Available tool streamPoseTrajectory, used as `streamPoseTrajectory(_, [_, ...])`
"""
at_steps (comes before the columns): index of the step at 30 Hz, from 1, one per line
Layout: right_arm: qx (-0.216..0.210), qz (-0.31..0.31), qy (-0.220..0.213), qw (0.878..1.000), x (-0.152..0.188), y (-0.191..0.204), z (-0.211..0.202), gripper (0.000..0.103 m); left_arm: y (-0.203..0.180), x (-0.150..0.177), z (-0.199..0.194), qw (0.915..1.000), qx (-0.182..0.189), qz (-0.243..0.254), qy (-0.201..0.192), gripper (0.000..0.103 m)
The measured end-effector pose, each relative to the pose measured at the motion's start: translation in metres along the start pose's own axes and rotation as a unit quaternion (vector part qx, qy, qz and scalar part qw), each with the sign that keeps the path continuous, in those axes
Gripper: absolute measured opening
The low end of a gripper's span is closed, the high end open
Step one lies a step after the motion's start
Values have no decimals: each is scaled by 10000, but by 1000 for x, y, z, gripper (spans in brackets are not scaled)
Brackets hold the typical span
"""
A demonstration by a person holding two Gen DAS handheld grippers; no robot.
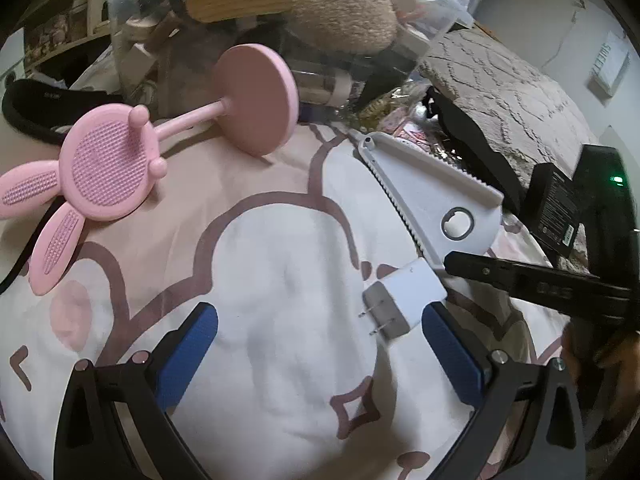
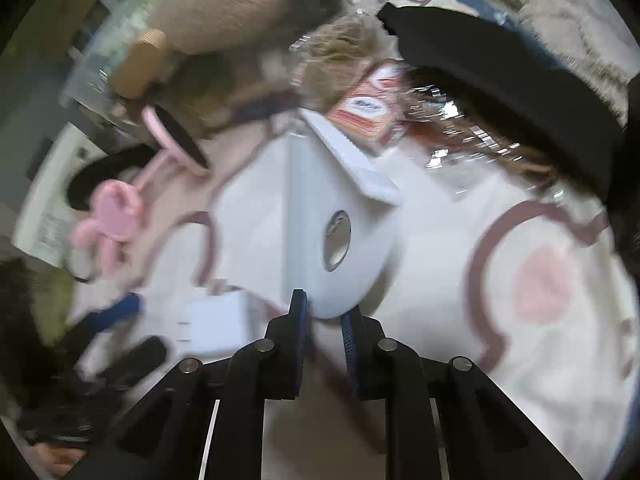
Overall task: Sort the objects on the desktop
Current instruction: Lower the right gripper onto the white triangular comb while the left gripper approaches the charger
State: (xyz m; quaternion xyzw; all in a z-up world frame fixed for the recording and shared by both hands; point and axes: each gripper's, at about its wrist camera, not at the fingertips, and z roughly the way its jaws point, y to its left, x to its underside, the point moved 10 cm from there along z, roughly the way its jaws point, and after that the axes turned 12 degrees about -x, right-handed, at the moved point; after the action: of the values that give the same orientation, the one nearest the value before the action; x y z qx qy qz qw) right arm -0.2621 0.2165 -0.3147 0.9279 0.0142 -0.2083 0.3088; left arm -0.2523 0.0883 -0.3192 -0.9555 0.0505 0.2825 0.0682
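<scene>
A flat white plastic scraper (image 1: 432,200) with toothed edges and a round hole lies on the pink-and-white cartoon cloth (image 1: 280,248). In the right wrist view my right gripper (image 2: 324,312) has its blue pads against both sides of the scraper's (image 2: 312,208) rounded near end, though the picture is blurred. Its black finger (image 1: 520,276) reaches that end from the right. A white wall charger (image 1: 404,300) lies just inside the right pad of my left gripper (image 1: 320,316), which stands wide open and touches nothing. A pink bunny-shaped stand (image 1: 100,176) lies at the left.
A clear bin (image 1: 132,52) with a beige plush toy (image 1: 344,12) stands at the back. A black pouch (image 1: 472,152), a grey textured cushion (image 1: 500,92) and a black box (image 1: 556,208) crowd the right. A black band (image 1: 36,108) lies far left. Snack packets (image 2: 364,116) lie behind the scraper.
</scene>
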Motion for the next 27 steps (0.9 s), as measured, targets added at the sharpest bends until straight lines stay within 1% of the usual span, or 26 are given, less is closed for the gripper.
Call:
streamPoseTrajectory(2, [-204, 41, -17, 9998, 4, 10, 2, 20, 1, 0, 0, 10000, 10, -50, 15, 103])
streamPoseTrajectory(3, [-220, 24, -27, 9998, 7, 14, 3, 19, 2, 0, 0, 10000, 12, -66, 21, 103])
streamPoseTrajectory(5, [-95, 0, -86, 9999, 8, 16, 7, 19, 2, 0, 1, 10000, -16, -73, 32, 103])
streamPoseTrajectory(8, [-110, 184, -119, 9997, 6, 10, 19, 19, 8, -2, 0, 9998, -170, -83, -4, 103])
streamPoseTrajectory(10, [-213, 235, -130, 9994, 9, 13, 28, 19, 18, -7, 0, 9993, -360, -115, -60, 103])
streamPoseTrajectory(12, [-357, 195, -125, 9991, 12, 20, 29, 19, 28, -11, -2, 9988, -427, -252, -61, 103])
streamPoseTrajectory(14, [-462, 97, -35, 9989, 18, 31, 32, 19, 37, -11, -4, 9983, -359, -468, 37, 103])
streamPoseTrajectory(16, [-585, -32, 53, 9983, 26, 44, 36, 19, 43, -6, -8, 9971, -229, -692, 226, 102])
streamPoseTrajectory(19, [-900, -190, 215, 9955, 42, 68, 43, 19, 41, 8, -15, 9963, 18, -711, 472, 101])
streamPoseTrajectory(21, [-1056, -323, 314, 9934, 53, 83, 48, 19, 38, 13, -19, 9965, 75, -635, 536, 101])
streamPoseTrajectory(23, [-1104, -464, 412, 9920, 65, 94, 53, 19, 36, 15, -22, 9959, 180, -678, 565, 101])
streamPoseTrajectory(26, [-1088, -568, 470, 9913, 76, 101, 54, 19, 41, 18, -23, 9906, 410, -1081, 733, 101])
streamPoseTrajectory(27, [-1077, -595, 469, 9913, 80, 102, 53, 19, 45, 23, -24, 9870, 496, -1279, 839, 101])
